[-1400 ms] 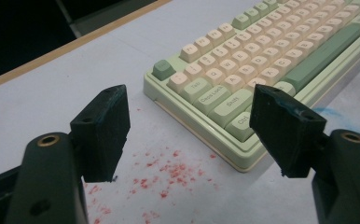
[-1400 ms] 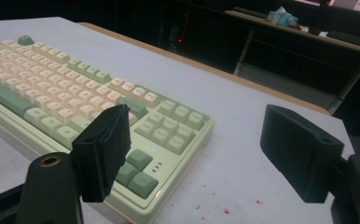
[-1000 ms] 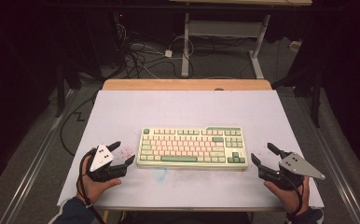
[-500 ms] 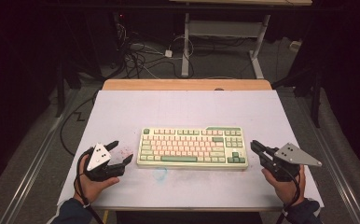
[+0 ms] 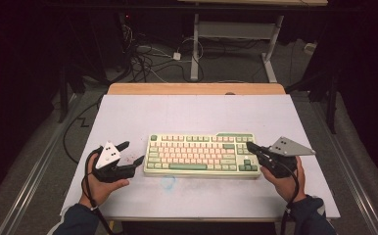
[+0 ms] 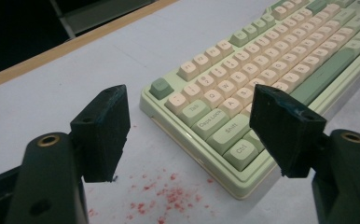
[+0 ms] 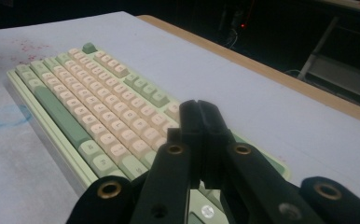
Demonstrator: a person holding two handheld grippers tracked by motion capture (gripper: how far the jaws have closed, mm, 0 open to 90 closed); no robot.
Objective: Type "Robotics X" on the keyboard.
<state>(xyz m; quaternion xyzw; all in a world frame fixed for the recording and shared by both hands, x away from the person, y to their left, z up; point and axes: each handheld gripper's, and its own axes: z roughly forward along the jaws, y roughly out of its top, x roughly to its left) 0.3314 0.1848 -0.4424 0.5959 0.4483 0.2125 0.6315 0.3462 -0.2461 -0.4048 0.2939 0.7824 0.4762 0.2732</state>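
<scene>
Between the two grippers, the keyboard (image 5: 202,154) lies flat on the table (image 5: 128,112), long edges running from one hand to the other. The left gripper (image 5: 132,153) stands just off the keyboard's left end with its jaws spread wide and empty; in the left gripper view the near corner by the Ctrl key (image 6: 240,150) sits between and just ahead of the fingertips (image 6: 104,122), apart from both. The right gripper (image 5: 251,147) has its jaws pressed together on nothing, tips above the keyboard's right end, over the green keys (image 7: 145,93); contact with the case cannot be confirmed. Judged from its build, the keyboard is a rigid plastic body of moderate weight, unlikely to flex, with smooth, rather slippery side walls. The keycaps are the weak point: they rock and may pull off, so no pinch should land on them. Suitable holds are the short end walls or the bare front lip below the bottom key row, one jaw under the case edge and one on the frame. A one-ended lift would tip it; supporting both ends is advisable. Red specks (image 6: 169,193) mark the table below the left fingertips.
</scene>
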